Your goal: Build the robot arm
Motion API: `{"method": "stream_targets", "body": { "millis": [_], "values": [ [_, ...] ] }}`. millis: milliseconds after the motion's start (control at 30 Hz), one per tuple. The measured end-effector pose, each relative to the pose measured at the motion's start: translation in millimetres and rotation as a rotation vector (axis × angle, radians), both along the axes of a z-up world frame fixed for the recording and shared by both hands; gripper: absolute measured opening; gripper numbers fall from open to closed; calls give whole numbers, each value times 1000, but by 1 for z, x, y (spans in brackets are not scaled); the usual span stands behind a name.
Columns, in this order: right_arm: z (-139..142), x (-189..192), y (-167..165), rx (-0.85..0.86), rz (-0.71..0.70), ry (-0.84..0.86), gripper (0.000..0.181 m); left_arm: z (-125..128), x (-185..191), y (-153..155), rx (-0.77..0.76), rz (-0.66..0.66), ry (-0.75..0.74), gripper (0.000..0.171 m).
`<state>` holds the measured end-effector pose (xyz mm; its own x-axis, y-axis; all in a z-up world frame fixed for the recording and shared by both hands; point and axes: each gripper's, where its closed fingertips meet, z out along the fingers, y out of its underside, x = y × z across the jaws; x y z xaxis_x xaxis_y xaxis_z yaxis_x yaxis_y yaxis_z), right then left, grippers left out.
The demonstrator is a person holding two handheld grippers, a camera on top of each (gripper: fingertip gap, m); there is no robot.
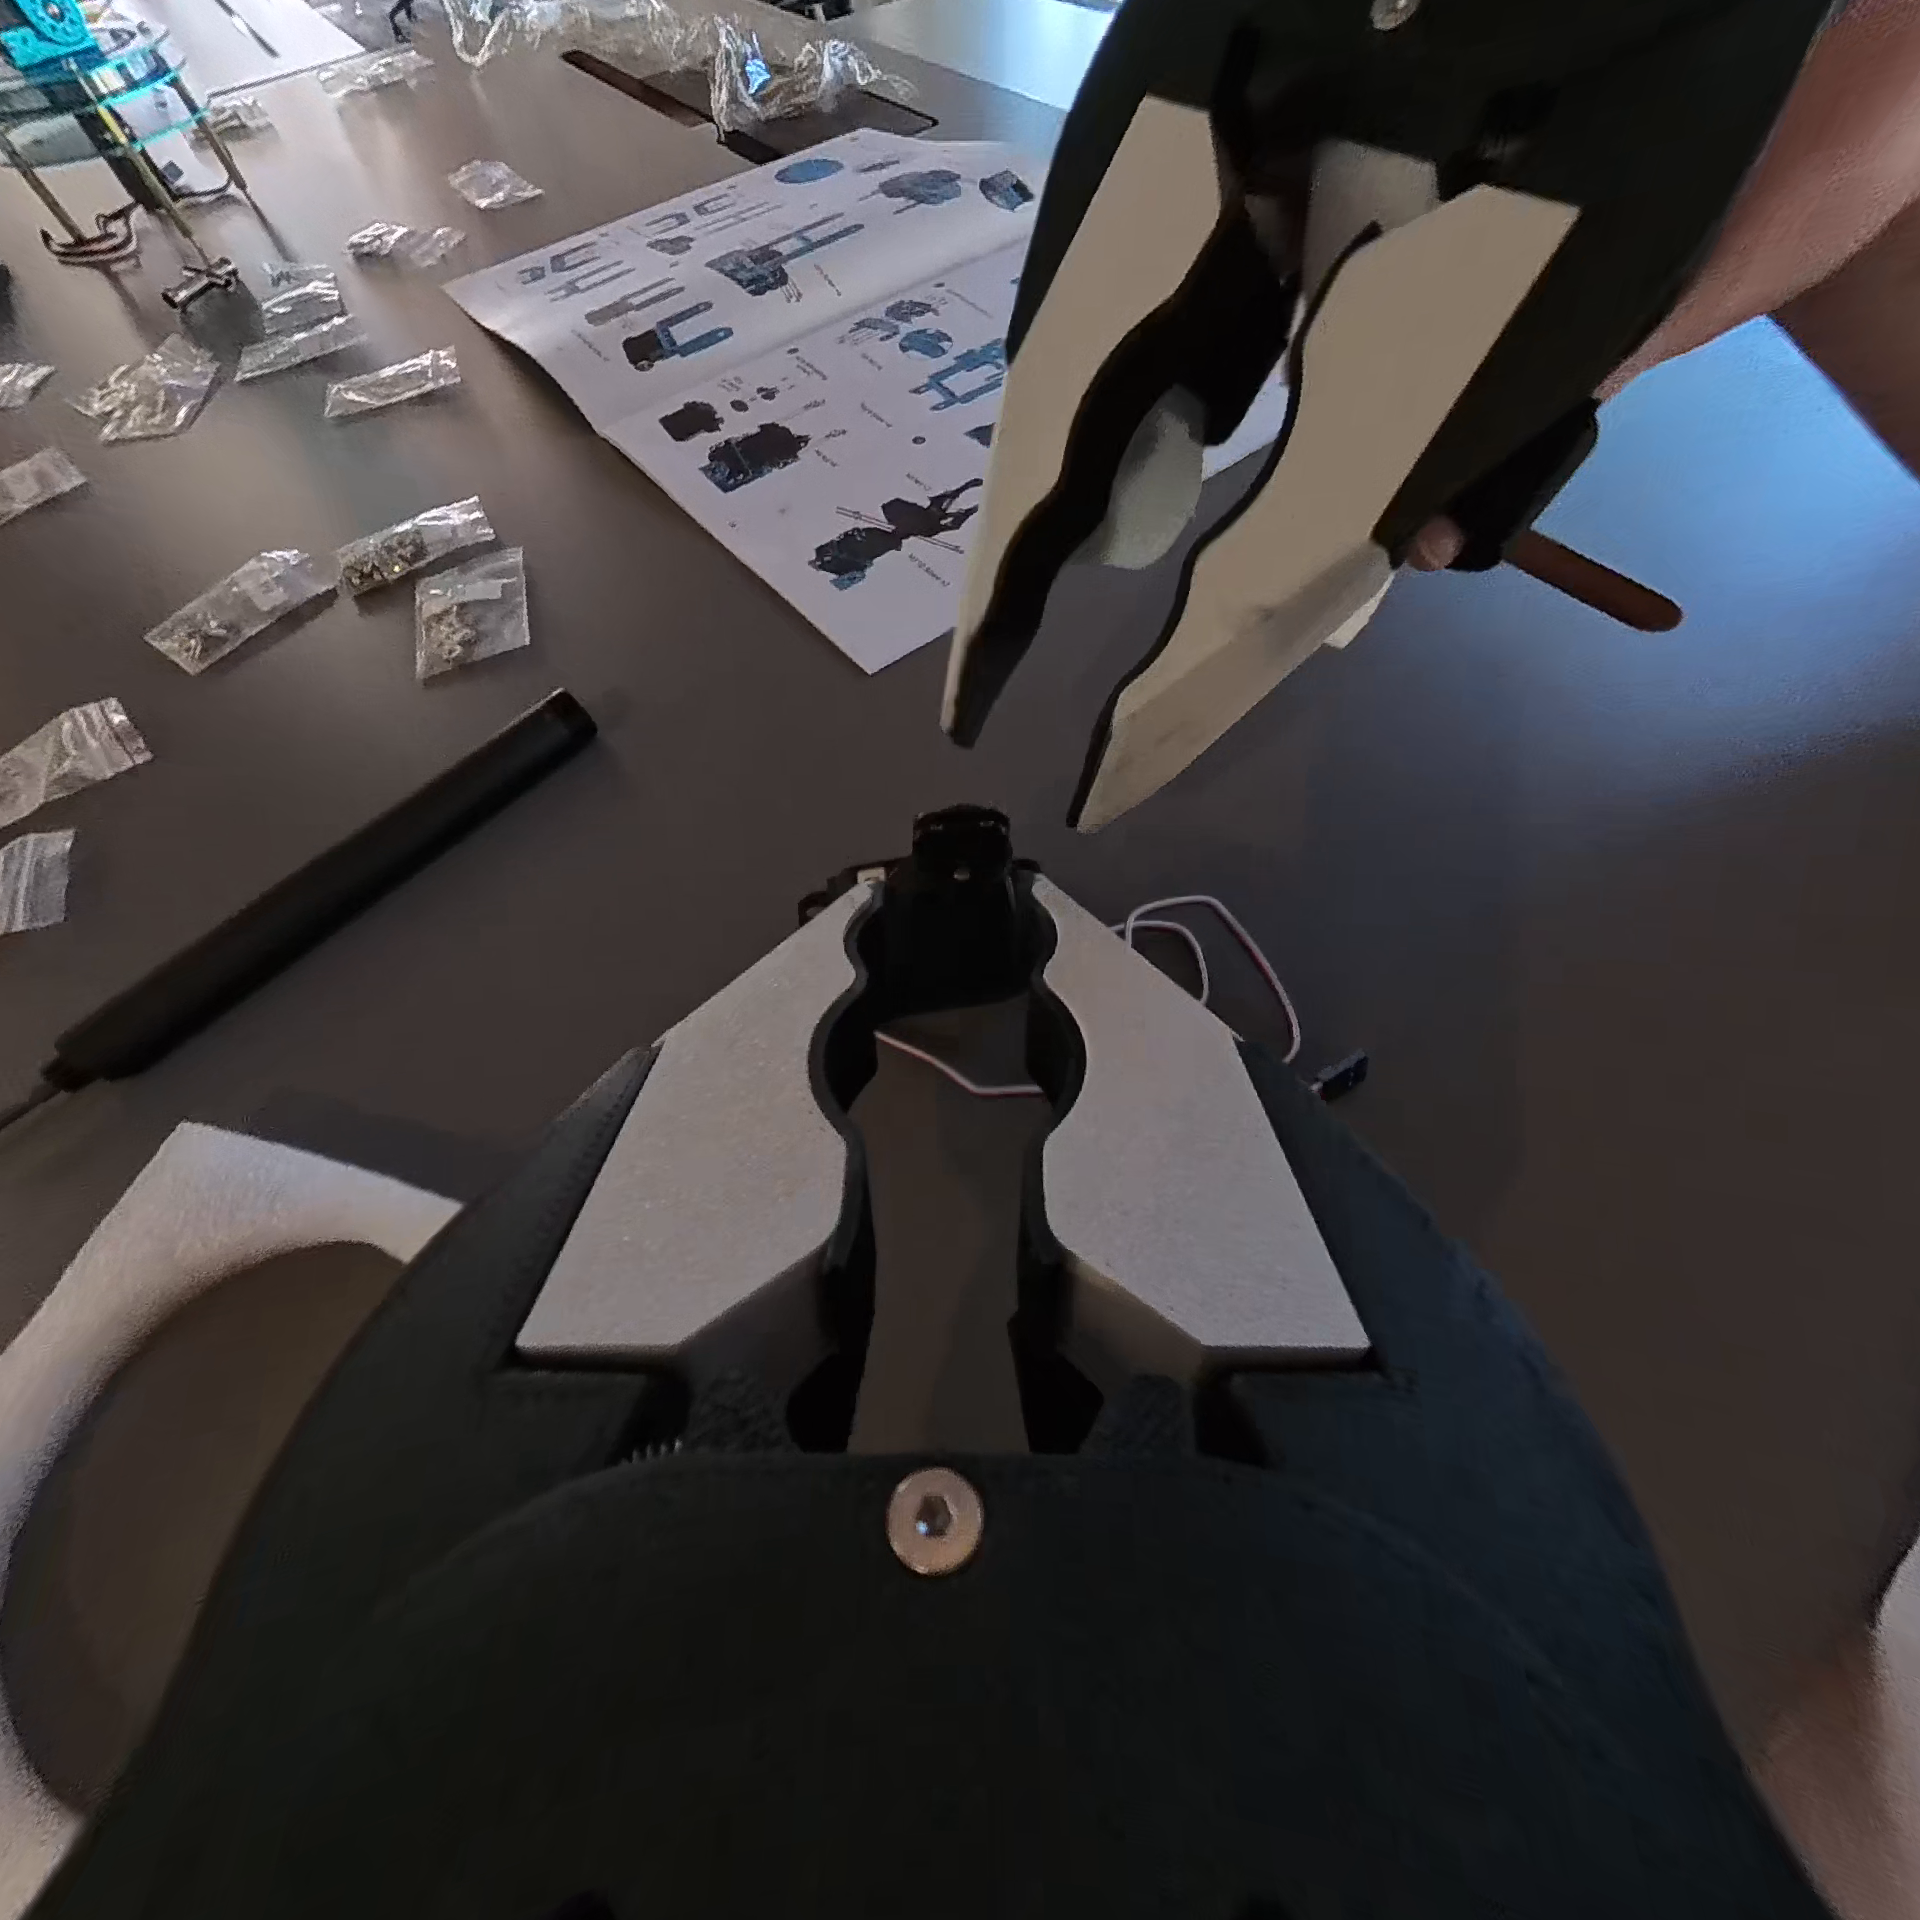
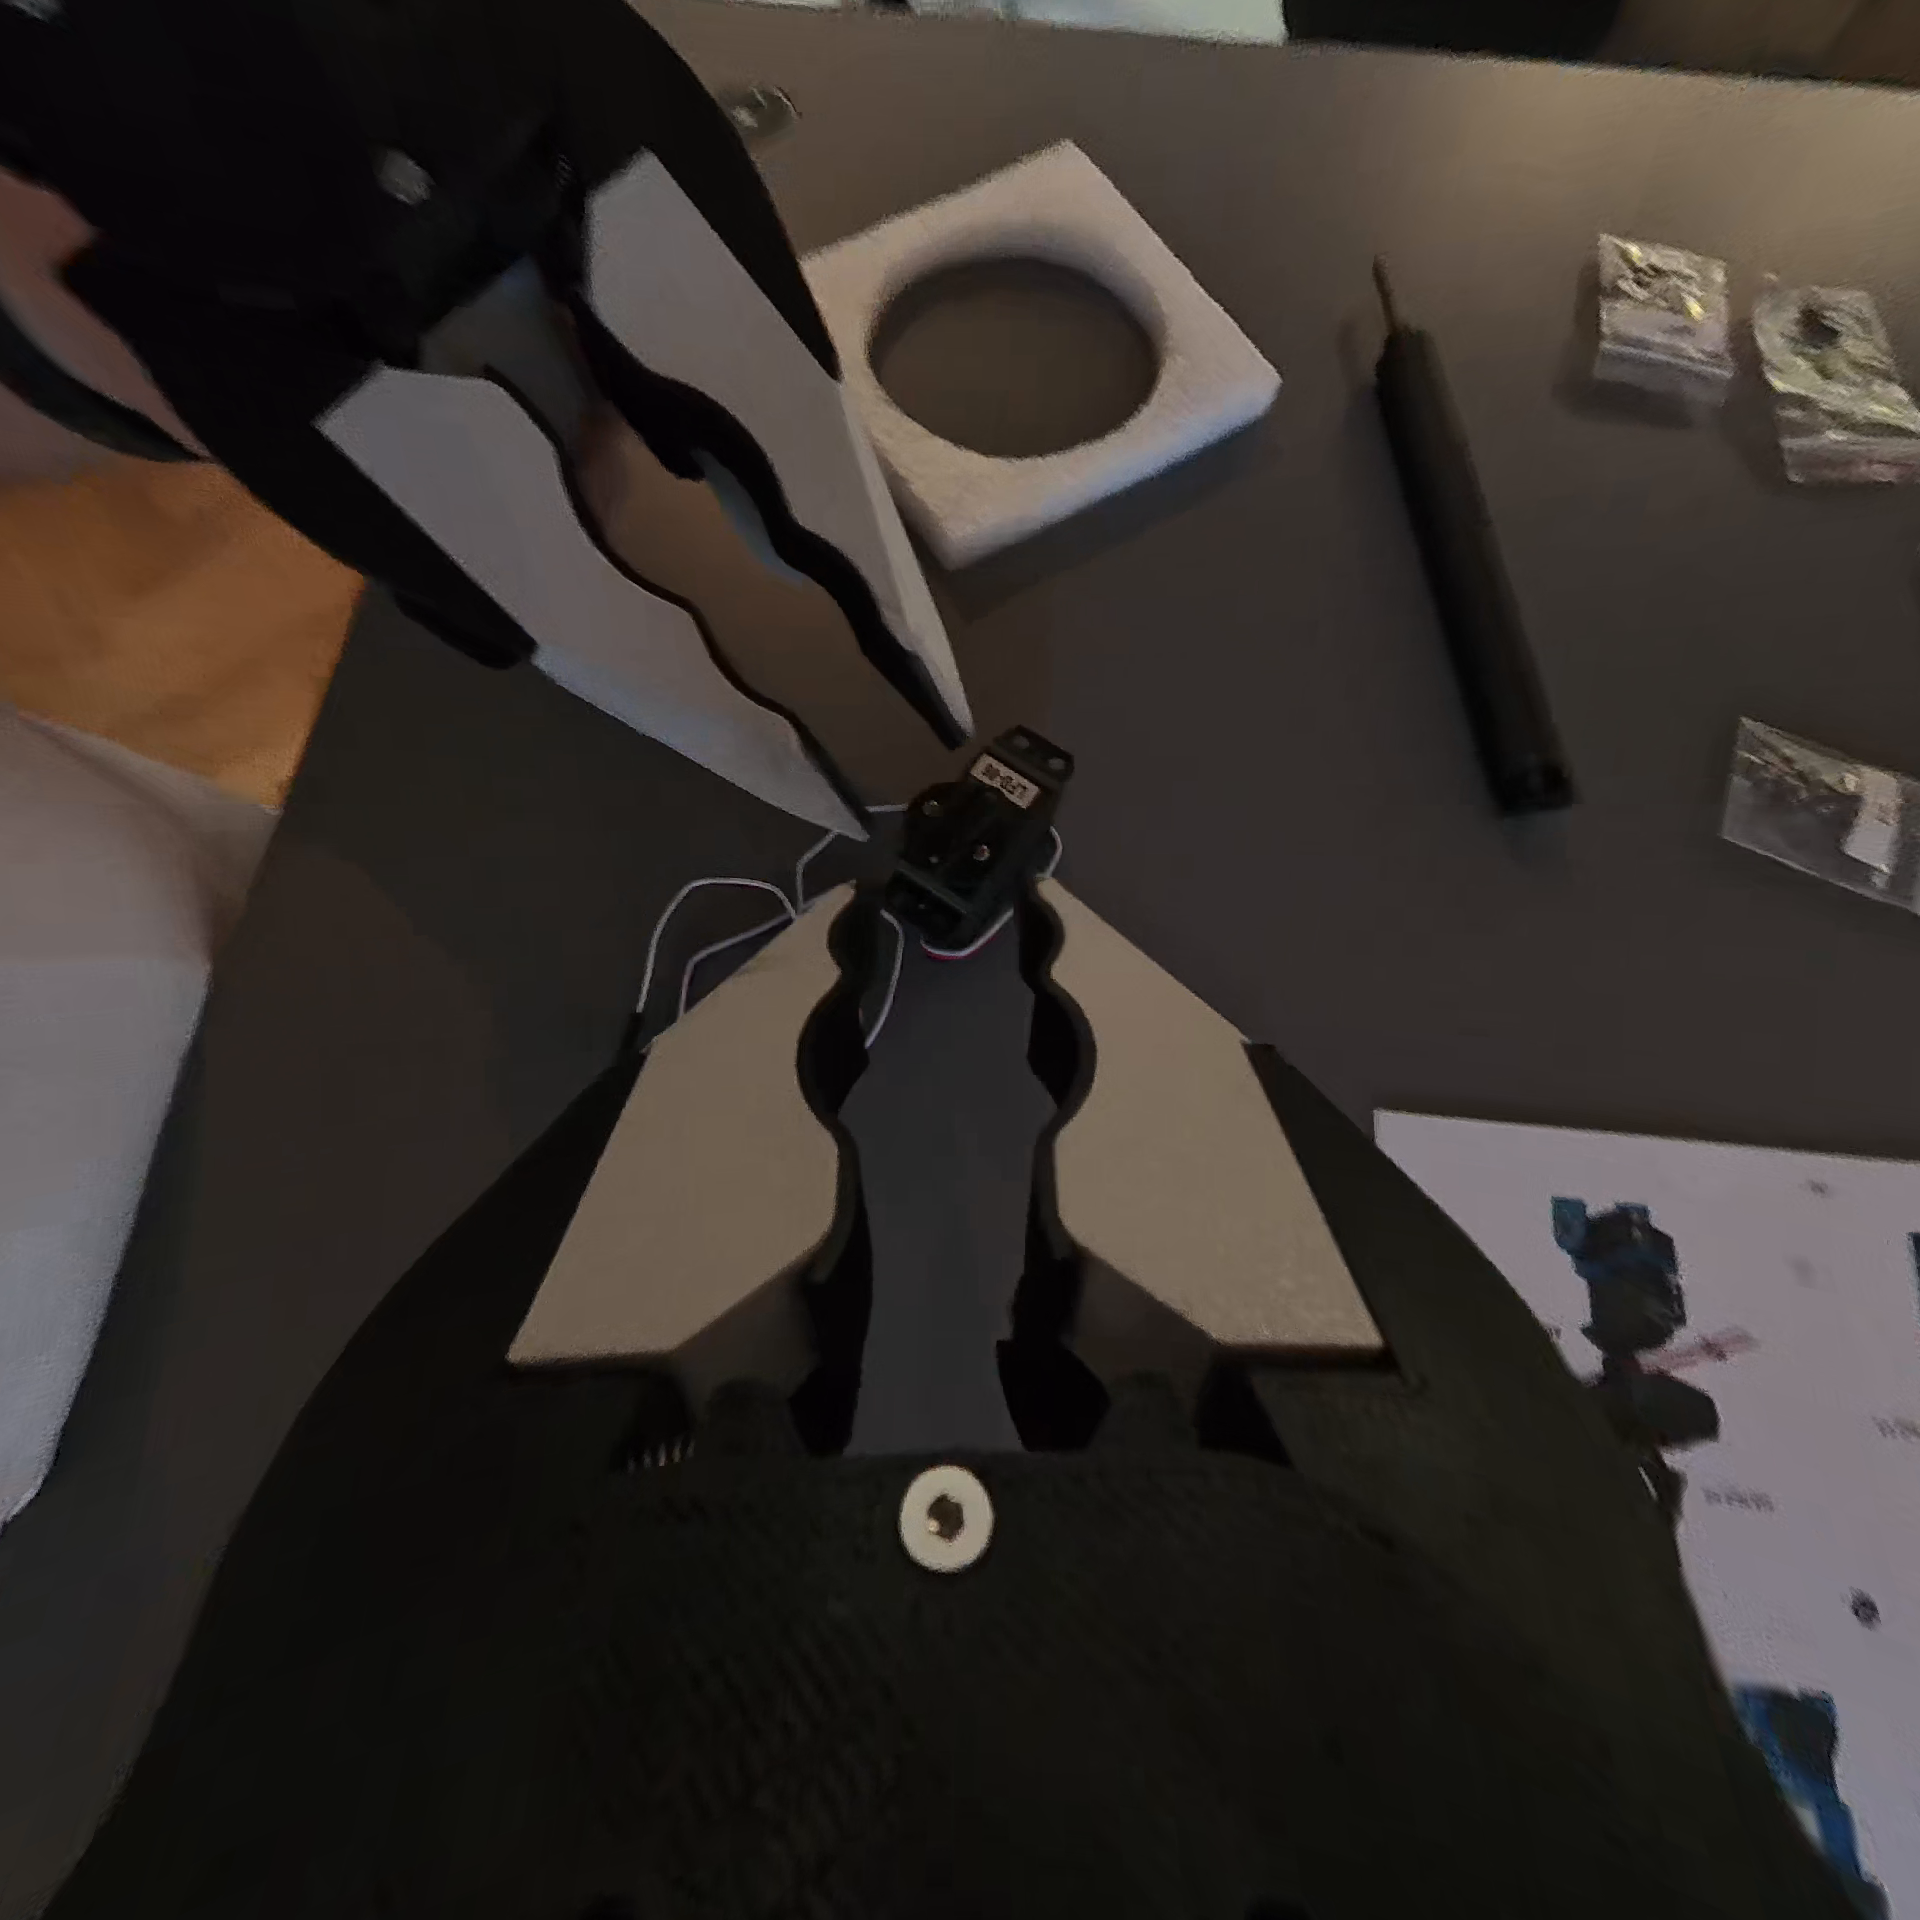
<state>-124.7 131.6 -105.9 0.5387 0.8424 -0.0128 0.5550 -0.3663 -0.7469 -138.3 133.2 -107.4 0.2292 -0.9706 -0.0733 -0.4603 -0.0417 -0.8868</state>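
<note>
Nearest the left wrist camera, the left gripper (image 1: pixel 956 883) has its fingers slightly apart, and a small black servo (image 1: pixel 961 847) fills the gap at their tips (whether they pinch it or merely frame it, I cannot tell). Its thin wire (image 1: pixel 1247 966) trails over the dark table (image 1: pixel 1558 935). The right gripper (image 1: pixel 1023 779) hangs just above, its tips apart on nothing. From the right wrist camera, the servo lies just past that gripper's parted tips, the left gripper's tips touching or almost touching it. A white foam block (image 2: pixel 1049 499) with a round hole sits beyond.
</note>
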Motion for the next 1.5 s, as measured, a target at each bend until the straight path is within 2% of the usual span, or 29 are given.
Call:
{"method": "stream_targets", "body": {
  "millis": [200,733,1000,1367,1500],
  "values": [
    [5,3,10,68,17,1,22,-2,7,-1,4,-10,8,22],
    [-6,-7,5,61,68,-25,12,-5,7,0,0,-14,3,18],
    [-7,-6,6,68,67,-28,23,-5,7,0,11,-16,12,18],
    [-9,-7,5,64,95,-21,22,-4,5,-2,16,-49,26,18],
    [-5,-7,9,65,127,-6,30,4,-3,3,12,-65,15,30]
  ]
}}
